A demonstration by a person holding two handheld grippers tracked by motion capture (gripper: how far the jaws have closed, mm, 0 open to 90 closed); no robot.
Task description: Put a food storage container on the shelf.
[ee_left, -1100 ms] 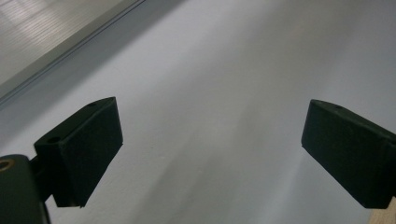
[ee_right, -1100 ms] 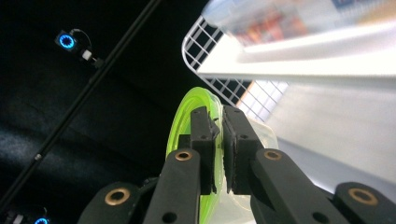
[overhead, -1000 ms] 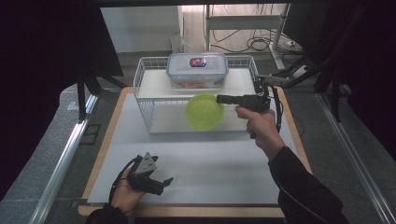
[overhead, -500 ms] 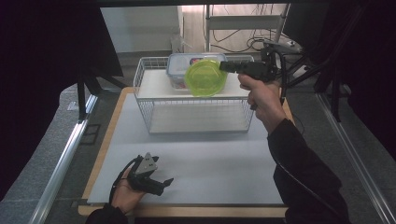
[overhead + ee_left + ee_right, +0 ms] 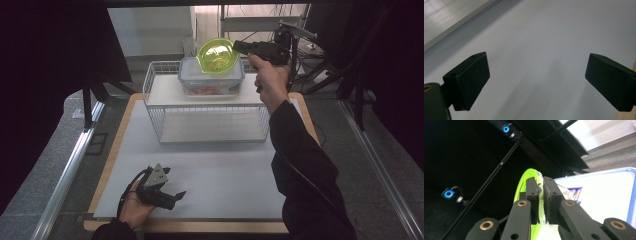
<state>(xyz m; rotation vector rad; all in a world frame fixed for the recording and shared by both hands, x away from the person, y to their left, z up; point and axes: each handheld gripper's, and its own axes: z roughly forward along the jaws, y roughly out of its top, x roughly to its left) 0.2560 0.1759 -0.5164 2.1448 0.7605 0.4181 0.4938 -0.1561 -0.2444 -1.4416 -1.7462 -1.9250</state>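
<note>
A translucent lime-green bowl point(image 5: 217, 55) hangs in the air, tilted on its side, above the clear lidded food container point(image 5: 212, 79) on top of the white wire rack point(image 5: 207, 107). My right gripper point(image 5: 238, 47) is shut on the bowl's rim; in the right gripper view the green rim point(image 5: 523, 183) is pinched between my right gripper's point(image 5: 541, 182) black jaws, with the container lid point(image 5: 596, 192) behind. My left gripper point(image 5: 176, 196) rests low at the front left of the white mat point(image 5: 215, 175), and in the left gripper view my left gripper point(image 5: 536, 75) stands wide open over bare mat.
The wire rack stands at the back middle of the mat, with a lower shelf point(image 5: 212, 127) inside. The table's wooden edge point(image 5: 112, 150) frames the mat. Cables and a metal stand point(image 5: 300, 35) lie behind the table.
My right gripper has lifted the green bowl from in front of the rack up and back, to above the container. The left gripper has stayed put.
</note>
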